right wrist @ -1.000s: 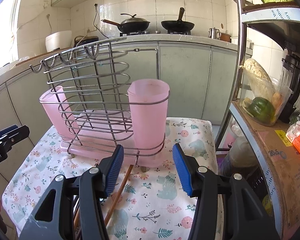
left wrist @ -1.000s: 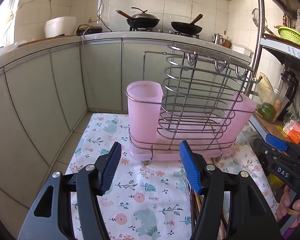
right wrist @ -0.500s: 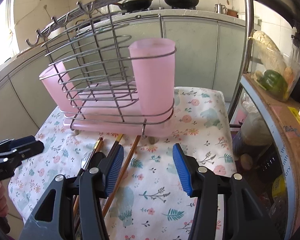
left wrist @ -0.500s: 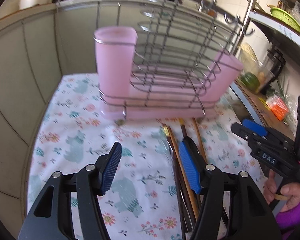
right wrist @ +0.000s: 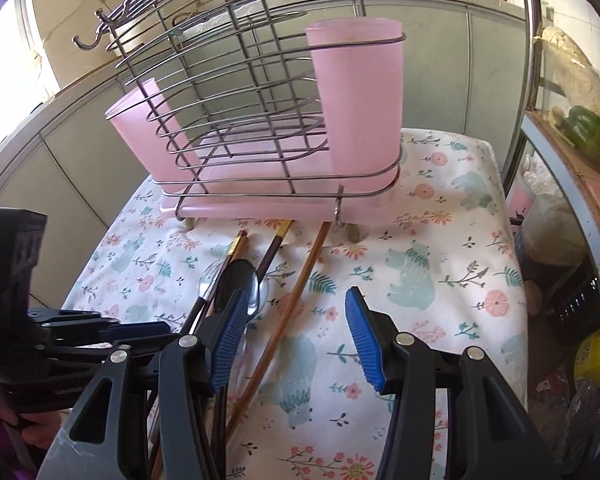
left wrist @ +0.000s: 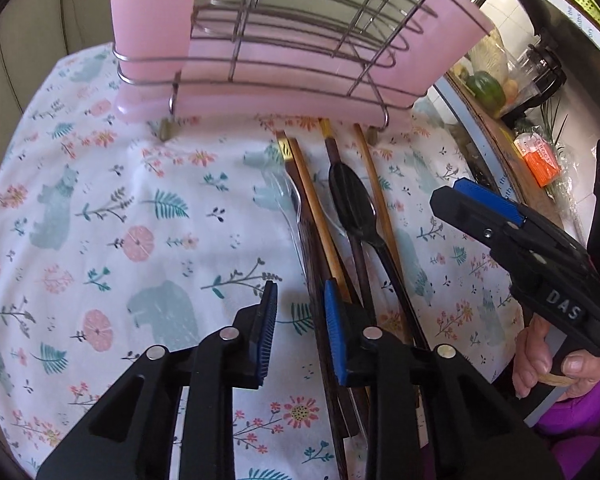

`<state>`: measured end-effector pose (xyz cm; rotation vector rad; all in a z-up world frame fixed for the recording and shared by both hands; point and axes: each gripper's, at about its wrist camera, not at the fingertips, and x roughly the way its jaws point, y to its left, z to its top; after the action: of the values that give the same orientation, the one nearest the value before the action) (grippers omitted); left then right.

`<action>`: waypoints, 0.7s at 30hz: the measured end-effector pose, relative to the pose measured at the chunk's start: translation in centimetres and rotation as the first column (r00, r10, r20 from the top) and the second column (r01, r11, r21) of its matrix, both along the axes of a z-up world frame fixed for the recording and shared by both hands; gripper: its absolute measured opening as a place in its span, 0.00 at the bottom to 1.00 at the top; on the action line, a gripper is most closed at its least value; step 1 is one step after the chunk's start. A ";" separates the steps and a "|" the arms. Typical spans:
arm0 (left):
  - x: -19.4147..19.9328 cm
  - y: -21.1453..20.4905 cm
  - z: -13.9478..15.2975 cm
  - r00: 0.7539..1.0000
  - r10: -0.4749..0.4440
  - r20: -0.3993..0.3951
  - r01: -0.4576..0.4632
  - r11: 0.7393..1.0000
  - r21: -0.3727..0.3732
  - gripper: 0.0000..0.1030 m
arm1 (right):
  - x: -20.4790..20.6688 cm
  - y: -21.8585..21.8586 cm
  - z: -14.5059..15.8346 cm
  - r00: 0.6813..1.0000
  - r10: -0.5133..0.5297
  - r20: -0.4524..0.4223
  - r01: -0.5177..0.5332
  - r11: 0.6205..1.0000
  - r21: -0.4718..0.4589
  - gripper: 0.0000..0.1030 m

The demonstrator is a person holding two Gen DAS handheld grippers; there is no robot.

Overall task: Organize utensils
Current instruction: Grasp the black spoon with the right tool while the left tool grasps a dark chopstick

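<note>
Several chopsticks [left wrist: 320, 216], a black spoon [left wrist: 352, 200] and a clear spoon [left wrist: 284, 196] lie side by side on the floral cloth [left wrist: 140, 220], in front of a wire rack with pink cups [left wrist: 300, 80]. My left gripper [left wrist: 300, 332] points down over the left side of this bundle. Its jaws are closing, and a dark chopstick runs by the right pad, but the pads press on nothing. My right gripper [right wrist: 296, 340] hangs open above a light wooden chopstick [right wrist: 296, 300], with the black spoon [right wrist: 236, 280] by its left finger.
A shelf on the right holds a green pepper [right wrist: 584, 128], a blender [left wrist: 540, 68] and an orange packet [left wrist: 540, 156]. Grey cabinets [right wrist: 420, 60] stand behind the rack [right wrist: 260, 160]. A hand [left wrist: 548, 360] holds the right gripper near the table's right edge.
My left gripper tipped down and sank toward the utensils while its jaws narrowed by more than half. My right gripper tilted down a little and stayed open.
</note>
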<state>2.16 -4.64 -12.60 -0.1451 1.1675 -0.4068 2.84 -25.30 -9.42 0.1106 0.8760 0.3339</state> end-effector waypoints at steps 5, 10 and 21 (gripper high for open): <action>0.0 0.1 0.0 1.000 -0.020 -0.006 0.019 0.999 -0.028 0.07 | 0.1 0.5 -0.3 0.998 0.043 -0.054 -0.041 0.998 0.046 0.44; -0.3 0.4 0.2 1.000 -0.015 0.005 0.015 0.999 -0.031 0.05 | 0.1 1.5 -0.9 0.991 0.089 -0.100 -0.082 0.994 0.068 0.42; -0.5 4.1 1.7 0.991 0.119 0.060 -0.119 0.993 0.010 0.05 | 0.5 4.7 -3.2 0.969 0.152 -0.195 -0.153 0.988 0.010 0.20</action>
<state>1.62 -0.58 -10.91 -0.1890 1.0971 -0.2961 3.39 -20.61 -12.59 0.0723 1.0833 0.4702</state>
